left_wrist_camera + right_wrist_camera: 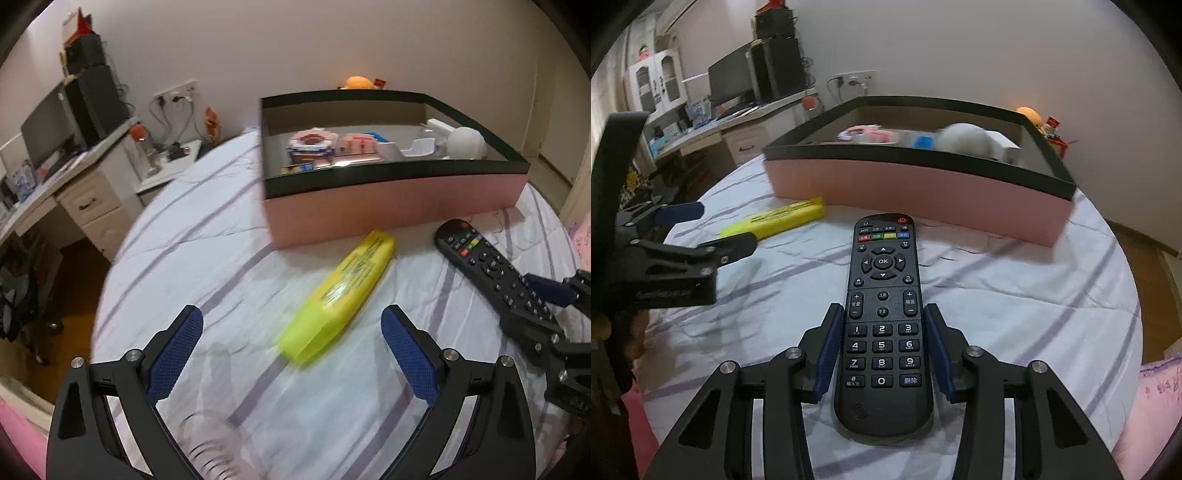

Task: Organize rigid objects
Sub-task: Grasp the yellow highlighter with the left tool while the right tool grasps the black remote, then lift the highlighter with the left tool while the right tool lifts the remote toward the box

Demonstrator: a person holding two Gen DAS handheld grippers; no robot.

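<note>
A black remote control [882, 295] lies on the striped bed sheet in front of a pink box with a black rim [923, 192]. My right gripper [883, 310] is shut on the remote, its blue pads [831, 343] pressed against both long sides at the number keys. Left of the remote [480, 258] lies a yellow plastic case [343, 291], slanted toward the box [388, 206]. My left gripper [291, 317] stands open just short of the case's near end, touching nothing. The box holds several small items, a white round one [465, 144] among them.
The striped sheet [221, 229] covers the bed, whose edge drops to a wooden floor [70, 295] on the left. A white desk with a monitor [48, 125] stands beyond that. A pink cover [1160, 398] lies at the right edge. A wall runs behind the box.
</note>
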